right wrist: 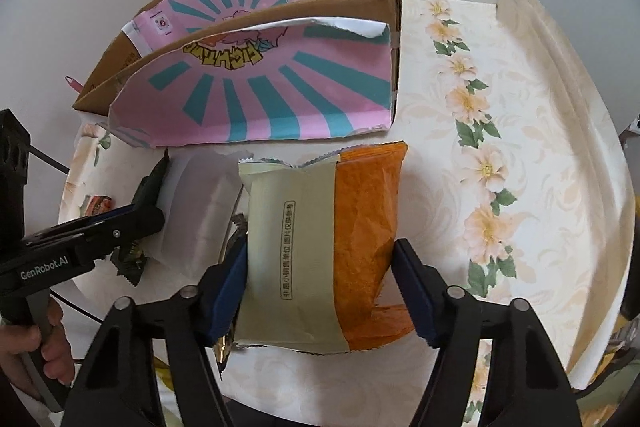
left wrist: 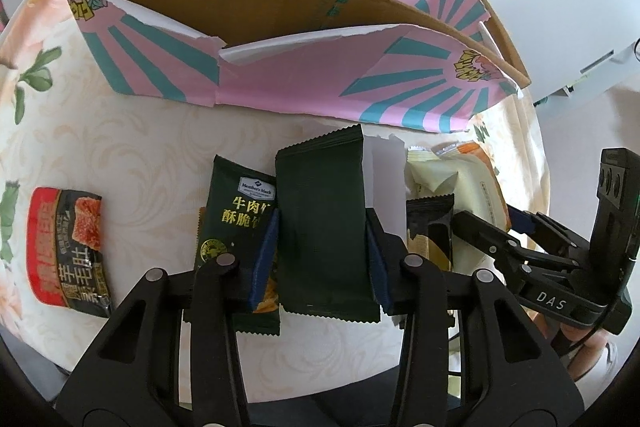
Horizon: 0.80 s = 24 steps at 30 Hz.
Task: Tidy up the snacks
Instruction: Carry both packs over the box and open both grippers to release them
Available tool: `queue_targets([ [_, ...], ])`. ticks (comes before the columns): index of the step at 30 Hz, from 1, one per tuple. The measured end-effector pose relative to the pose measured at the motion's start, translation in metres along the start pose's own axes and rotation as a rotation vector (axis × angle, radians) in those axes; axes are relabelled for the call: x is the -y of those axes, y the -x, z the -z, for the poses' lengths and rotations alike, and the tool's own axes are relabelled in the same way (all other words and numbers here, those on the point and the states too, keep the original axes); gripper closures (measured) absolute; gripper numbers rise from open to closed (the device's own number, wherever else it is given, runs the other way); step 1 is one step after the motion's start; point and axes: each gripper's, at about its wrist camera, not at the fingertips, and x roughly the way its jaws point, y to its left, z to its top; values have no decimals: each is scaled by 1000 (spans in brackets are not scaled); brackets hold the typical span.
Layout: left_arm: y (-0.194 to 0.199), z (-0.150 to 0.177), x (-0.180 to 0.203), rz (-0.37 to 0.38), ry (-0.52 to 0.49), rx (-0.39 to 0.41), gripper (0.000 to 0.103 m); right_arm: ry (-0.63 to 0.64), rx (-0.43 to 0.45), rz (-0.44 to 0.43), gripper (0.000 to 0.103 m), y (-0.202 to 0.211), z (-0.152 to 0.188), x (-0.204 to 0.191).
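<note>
My left gripper [left wrist: 322, 251] has its jaws pinching the dark green snack packet [left wrist: 326, 227] across its narrow width, a blue pad pressed to each long edge. The packet's long axis runs straight ahead along the fingers, its far serrated end pointing at the pink-and-teal cardboard box [left wrist: 280, 67], which stands dead ahead of the jaws with its open top facing up.

My right gripper [right wrist: 320, 287] has its jaws spread around the cream-and-orange snack bag [right wrist: 320, 247]. The left pad touches the cream edge; the right pad sits just beside the orange edge, and I cannot tell whether it touches. That bag lies flat on the tabletop [right wrist: 520, 147], its long axis also pointing ahead toward the box [right wrist: 260, 99].

I judge the left side nearer to finishing: its packet is already gripped, so lifting it forward over the box's near wall comes next.
</note>
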Motion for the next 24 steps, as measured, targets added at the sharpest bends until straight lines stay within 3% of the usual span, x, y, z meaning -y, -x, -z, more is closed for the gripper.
queue_targets([
  [6, 6, 2, 4, -2, -13, 13, 66, 24, 12, 6, 47, 2, 1, -5],
  [24, 63, 3, 19, -8, -58, 132, 66, 3, 110, 3, 48, 49, -5, 1],
])
